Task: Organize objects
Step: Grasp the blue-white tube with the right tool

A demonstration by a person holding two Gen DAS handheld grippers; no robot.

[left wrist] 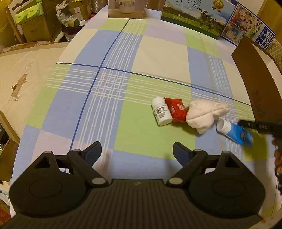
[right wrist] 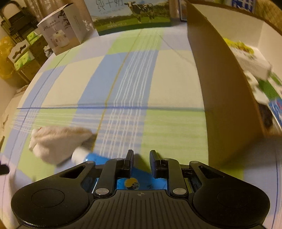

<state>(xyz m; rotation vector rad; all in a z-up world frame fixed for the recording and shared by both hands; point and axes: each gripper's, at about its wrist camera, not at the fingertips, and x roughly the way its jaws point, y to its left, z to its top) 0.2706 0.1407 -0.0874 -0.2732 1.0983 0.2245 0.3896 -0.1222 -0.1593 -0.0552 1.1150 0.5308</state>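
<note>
On the checked tablecloth lie a white pill bottle (left wrist: pixel 161 111), a red packet (left wrist: pixel 177 110), a rolled white cloth (left wrist: pixel 202 114) and a blue tube with a white cap (left wrist: pixel 232 131). My left gripper (left wrist: pixel 137 150) is open and empty, well short of them. My right gripper (right wrist: pixel 140 158) hangs over the blue tube (right wrist: pixel 98 158), which passes under its jaws. The jaws stand narrowly apart with nothing between the fingertips. Its tip shows in the left wrist view (left wrist: pixel 246 124) at the tube's tail. The cloth (right wrist: pixel 58 141) lies to the left of the right gripper.
An open brown cardboard box (right wrist: pixel 223 98) stands at the right, holding several packages (right wrist: pixel 252 65). A milk carton box (left wrist: pixel 193 15), a small appliance box (left wrist: pixel 126 8) and a printed box (left wrist: pixel 246 24) line the table's far edge. Cartons stand beyond the left edge.
</note>
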